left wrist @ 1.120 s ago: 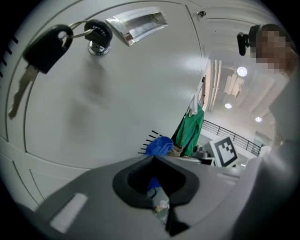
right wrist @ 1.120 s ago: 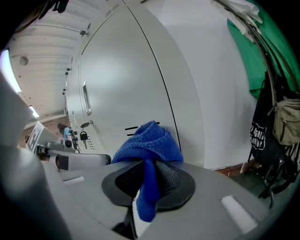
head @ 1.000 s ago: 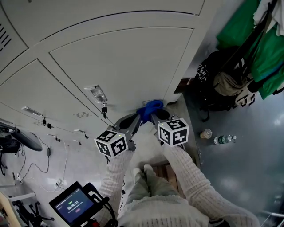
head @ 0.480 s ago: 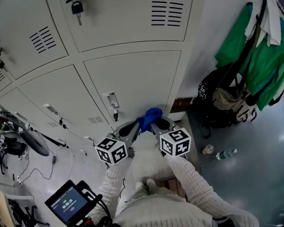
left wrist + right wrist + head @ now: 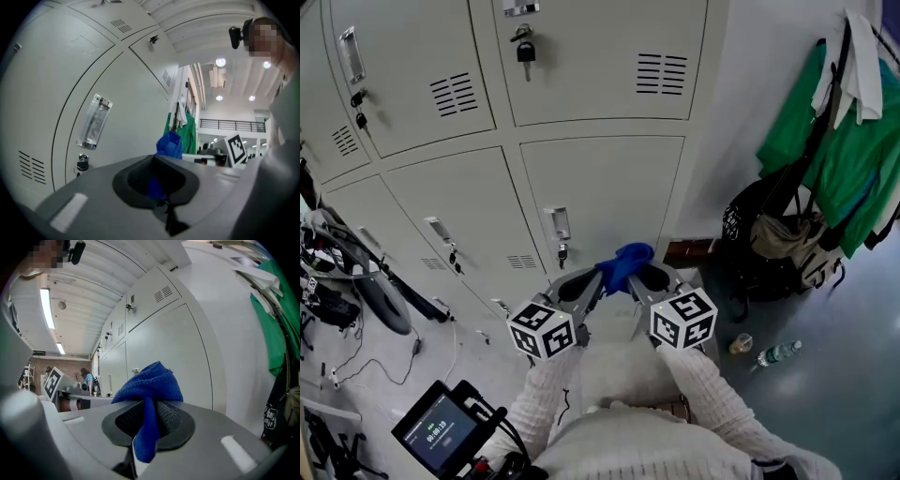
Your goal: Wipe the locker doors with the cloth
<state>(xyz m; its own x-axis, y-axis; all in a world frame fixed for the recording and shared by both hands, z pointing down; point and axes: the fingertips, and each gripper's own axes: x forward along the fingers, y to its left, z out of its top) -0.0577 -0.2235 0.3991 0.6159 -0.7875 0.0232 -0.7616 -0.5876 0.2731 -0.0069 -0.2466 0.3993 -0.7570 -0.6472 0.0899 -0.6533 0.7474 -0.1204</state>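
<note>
Your left gripper (image 5: pixel 600 275) and right gripper (image 5: pixel 637 275) both pinch the blue cloth (image 5: pixel 623 260) near the lower locker door (image 5: pixel 609 183).

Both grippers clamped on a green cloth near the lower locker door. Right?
Wrong colour: the cloth is blue, clear in the right gripper view. The green is clothing hanging off to the side. Otherwise right: left gripper and right gripper are both clamped on it near the lower locker door.

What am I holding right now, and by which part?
The blue cloth, in both grippers. The right gripper pinches its bunched middle, with a tail hanging below; the left gripper clamps a narrower fold of it.
</note>
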